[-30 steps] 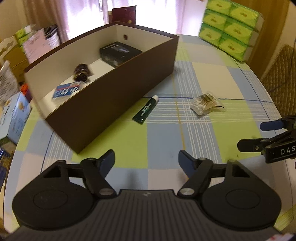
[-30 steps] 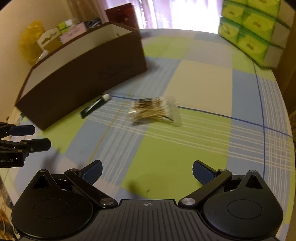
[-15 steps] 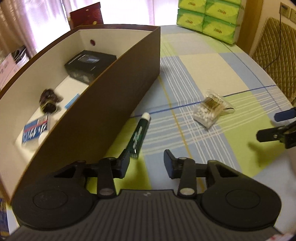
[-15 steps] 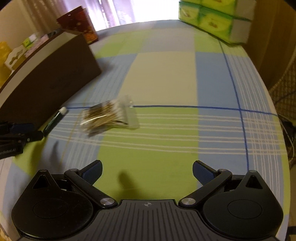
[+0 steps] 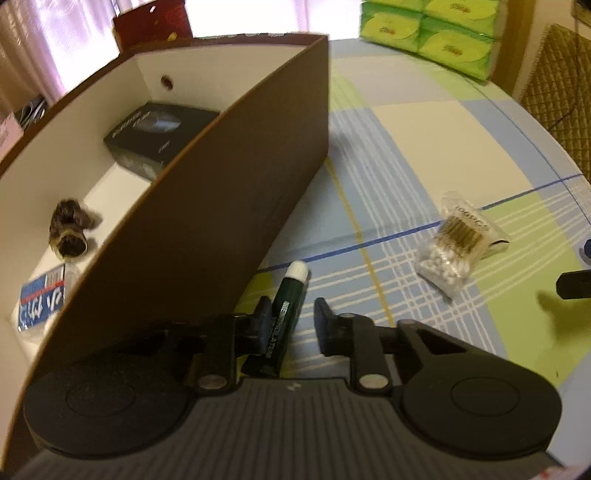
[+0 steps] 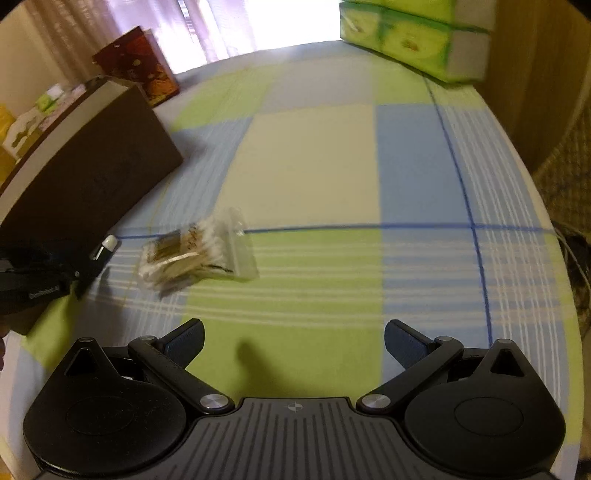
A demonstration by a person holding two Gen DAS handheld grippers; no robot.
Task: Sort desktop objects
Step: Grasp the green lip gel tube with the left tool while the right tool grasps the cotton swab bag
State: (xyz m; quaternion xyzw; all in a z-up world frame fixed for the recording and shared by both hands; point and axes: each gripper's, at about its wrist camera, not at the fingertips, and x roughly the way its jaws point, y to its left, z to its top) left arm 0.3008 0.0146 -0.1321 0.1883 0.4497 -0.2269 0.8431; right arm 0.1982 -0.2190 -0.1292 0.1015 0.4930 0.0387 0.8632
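A dark green tube with a white cap [image 5: 287, 317] lies on the checked cloth beside the brown box [image 5: 236, 206]. My left gripper [image 5: 293, 325] is down over it, jaws partly open; the tube lies between them, against the left finger. The tube's cap [image 6: 107, 244] shows at the left in the right wrist view. A clear bag of cotton swabs [image 5: 456, 245] lies to the right, and in the right wrist view [image 6: 192, 251]. My right gripper [image 6: 293, 341] is wide open and empty above the cloth, short of the bag.
The box holds a black carton [image 5: 155, 140], a dark brown lump [image 5: 70, 230] and a blue packet [image 5: 40, 301]. Green tissue packs [image 5: 436, 33] stand at the table's far right. A red box [image 6: 138, 66] stands behind the brown box. The right gripper's fingertip [image 5: 574, 284] shows at the edge.
My left gripper has moved forward and down over the green tube and narrowed its jaws around it. My right gripper has swung rightward and nearer the swab bag, still wide open.
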